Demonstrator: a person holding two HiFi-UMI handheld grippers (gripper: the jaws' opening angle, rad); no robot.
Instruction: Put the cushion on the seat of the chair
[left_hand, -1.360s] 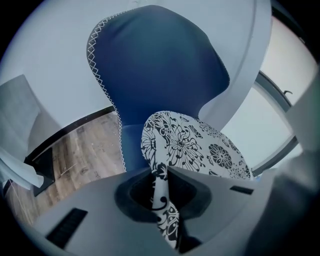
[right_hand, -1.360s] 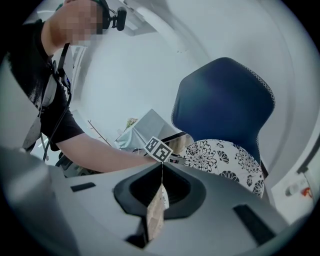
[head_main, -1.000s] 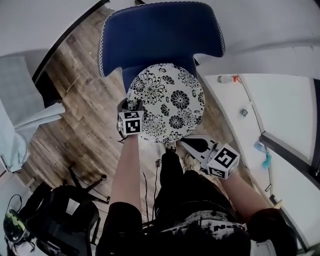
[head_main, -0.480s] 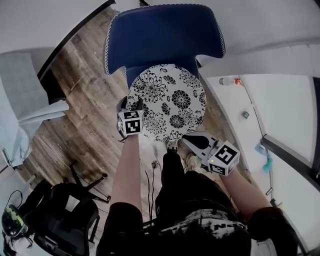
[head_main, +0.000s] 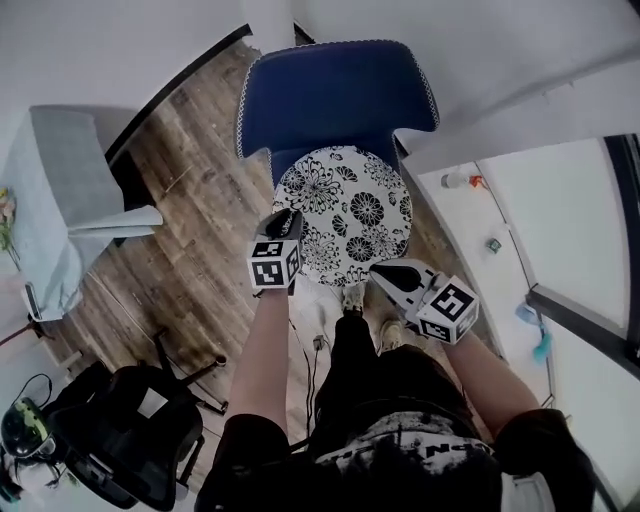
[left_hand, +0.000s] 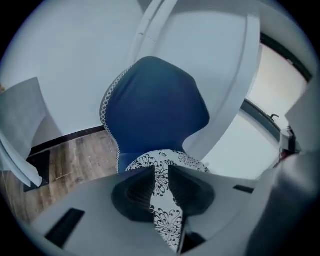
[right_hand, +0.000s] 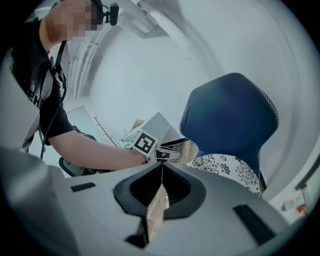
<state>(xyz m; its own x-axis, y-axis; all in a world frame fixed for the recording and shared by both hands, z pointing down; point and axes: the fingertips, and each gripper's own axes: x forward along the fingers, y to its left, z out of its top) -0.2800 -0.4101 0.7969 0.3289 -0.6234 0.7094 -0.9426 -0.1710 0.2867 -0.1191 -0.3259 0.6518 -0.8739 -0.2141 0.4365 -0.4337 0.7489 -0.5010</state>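
The wooden floor (head_main: 190, 260) fills the left of your head view, and a white worktop (head_main: 560, 220) runs along 3 o'clock. Your blue chair (head_main: 335, 95) stands at 12 o'clock with its backrest away from you. The round flowered cushion (head_main: 350, 205) lies on its seat, right in front of the backrest. It hides nearly all of the seat, so I can't say whether it sits centred.

Your left gripper (head_main: 290, 222) hangs over the cushion's edge at about 8 o'clock. Its fingers (left_hand: 137, 192) stand narrowly apart and are closing. The flowered cover shows through the gap, but the pads seem clear of the fabric, as far as that close view lets me judge.

Your right gripper (head_main: 385, 275) sits just beside the cushion's rim at 5 o'clock. Its fingers (right_hand: 142, 190) meet at the tips with nothing between them, and only a sliver of floor shows lower down.
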